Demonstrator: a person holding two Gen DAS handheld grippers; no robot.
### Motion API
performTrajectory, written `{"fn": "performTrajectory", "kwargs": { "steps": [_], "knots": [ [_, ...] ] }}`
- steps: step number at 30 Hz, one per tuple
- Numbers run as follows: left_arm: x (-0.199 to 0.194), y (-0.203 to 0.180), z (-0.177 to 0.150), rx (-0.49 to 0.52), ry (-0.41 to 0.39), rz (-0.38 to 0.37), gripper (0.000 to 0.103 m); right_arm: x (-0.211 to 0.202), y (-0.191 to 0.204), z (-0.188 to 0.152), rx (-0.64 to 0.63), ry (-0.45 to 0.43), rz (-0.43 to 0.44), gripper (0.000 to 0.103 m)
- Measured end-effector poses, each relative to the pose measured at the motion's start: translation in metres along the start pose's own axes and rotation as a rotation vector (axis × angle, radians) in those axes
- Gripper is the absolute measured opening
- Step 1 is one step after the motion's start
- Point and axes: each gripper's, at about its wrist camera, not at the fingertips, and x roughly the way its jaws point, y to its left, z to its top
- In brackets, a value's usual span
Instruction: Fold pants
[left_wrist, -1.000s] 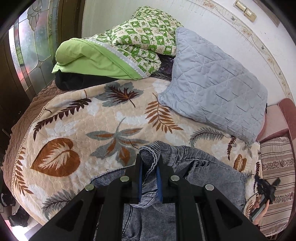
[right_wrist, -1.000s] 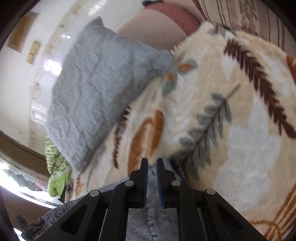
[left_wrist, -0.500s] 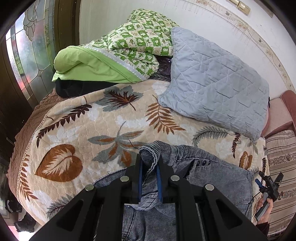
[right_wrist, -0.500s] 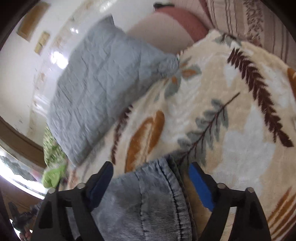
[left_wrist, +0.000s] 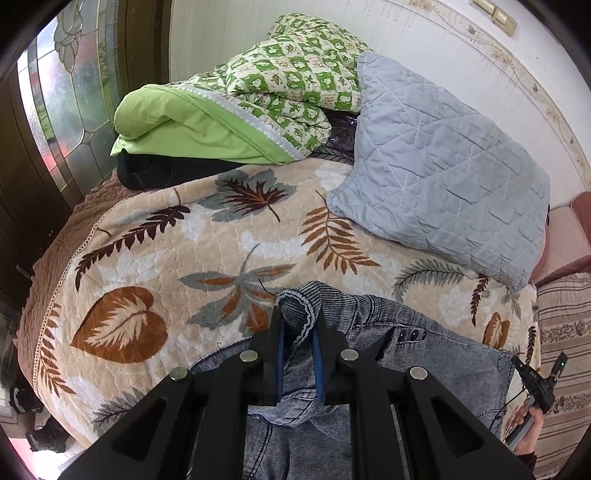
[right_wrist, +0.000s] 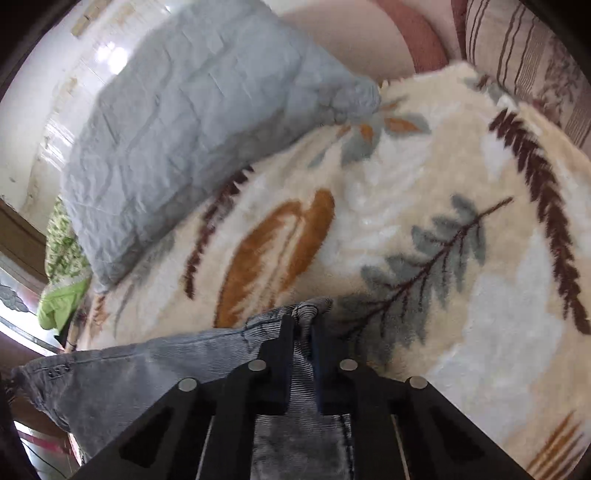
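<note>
The gray pants (left_wrist: 436, 354) are spread on the leaf blanket (left_wrist: 155, 266) of the bed, long side running left to right; one bunched edge is pinched by the left claw (left_wrist: 298, 325); another edge is pinched by the right claw (right_wrist: 302, 332); the legs are cut off below; the right view is blurry.

Home bedroom: blanketed bed (left_wrist: 155, 254), pillow (left_wrist: 443, 173), quilt (left_wrist: 295, 81).

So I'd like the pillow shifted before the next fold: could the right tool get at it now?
Probably not yet: the right tool is shut on the pants. Open blanket lies between it and the pillow.
</note>
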Motion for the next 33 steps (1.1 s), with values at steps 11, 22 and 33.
{"fn": "performTrajectory", "kwargs": {
  "steps": [11,22,33],
  "knots": [
    [-0.051,0.03,-0.045,0.015,-0.041,-0.106,0.013,-0.121,0.005,-0.054,0.025,-0.191,0.113,0.004],
    [-0.067,0.107,-0.159,0.045,0.053,-0.128,0.014,-0.207,-0.051,-0.167,0.107,-0.196,0.127,0.004],
    [-0.006,0.192,-0.229,-0.194,0.251,-0.024,0.013,-0.203,-0.081,-0.213,0.123,0.156,-0.001,0.009]
  ]
}}
